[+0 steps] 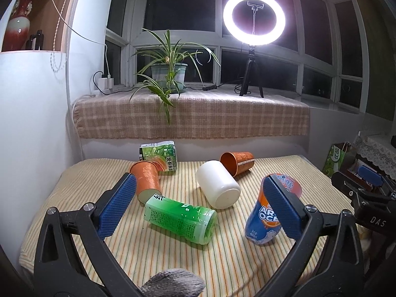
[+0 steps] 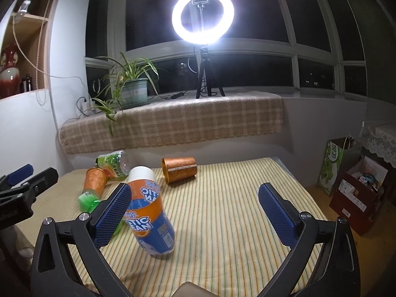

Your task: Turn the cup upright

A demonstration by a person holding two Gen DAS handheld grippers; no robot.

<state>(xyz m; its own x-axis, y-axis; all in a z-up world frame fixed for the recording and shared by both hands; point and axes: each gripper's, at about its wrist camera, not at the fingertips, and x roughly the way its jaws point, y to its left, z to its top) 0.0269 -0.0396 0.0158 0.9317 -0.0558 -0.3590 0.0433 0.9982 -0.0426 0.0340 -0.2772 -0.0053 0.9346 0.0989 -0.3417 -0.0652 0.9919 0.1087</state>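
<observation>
Blue-padded and spread wide, the right claw (image 2: 194, 201) holds nothing, its left pad (image 2: 112, 214) just beside the blue-and-orange cup (image 2: 151, 216), which stands tilted on the striped worktop (image 2: 222, 235). The left claw (image 1: 199, 201) is equally wide and empty, with that cup (image 1: 266, 219) partly behind its right pad (image 1: 282, 208). Farther out lie a green bottle (image 1: 180, 219), a white cup (image 1: 217, 184) and two orange cups (image 1: 146, 179) (image 1: 237, 162) on their sides, and a green carton (image 1: 159, 156) at the far edge.

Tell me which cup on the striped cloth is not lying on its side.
The blue-and-orange printed cup. It stands on its base, leaning, while the white cup, both copper cups and the green ones lie flat.
</observation>
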